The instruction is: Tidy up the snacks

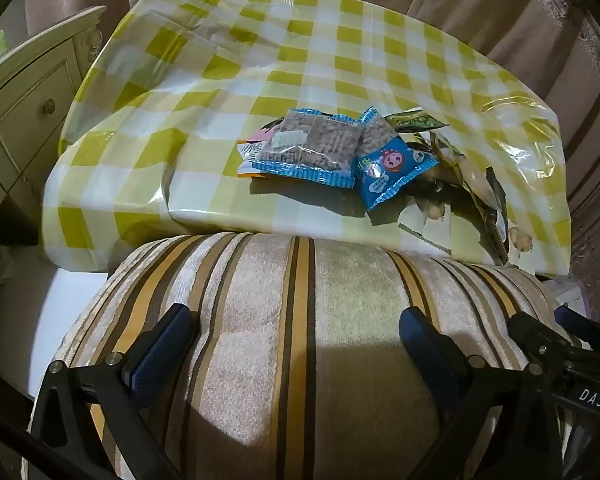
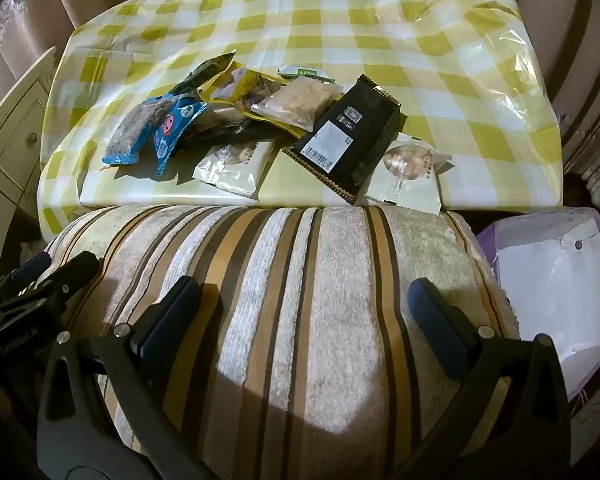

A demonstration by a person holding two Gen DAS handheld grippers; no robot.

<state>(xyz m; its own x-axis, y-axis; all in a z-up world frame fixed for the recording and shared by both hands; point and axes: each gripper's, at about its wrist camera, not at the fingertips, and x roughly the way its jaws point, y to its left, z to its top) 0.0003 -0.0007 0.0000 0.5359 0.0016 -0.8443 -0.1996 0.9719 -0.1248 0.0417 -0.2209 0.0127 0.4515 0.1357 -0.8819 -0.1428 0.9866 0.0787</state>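
While both the left gripper [image 1: 296,328] and right gripper [image 2: 306,300] are hovering wide apart and empty, sorting is not beginning; the snack packets [image 2: 260,132] are awaiting a first reach across the desk [image 2: 380,40]

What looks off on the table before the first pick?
Nothing spilled or torn. The snack packets lie in a loose overlapping heap instead of sorted, and the white packet sits right at the table's near edge. Both grippers, left and right, are open and empty.
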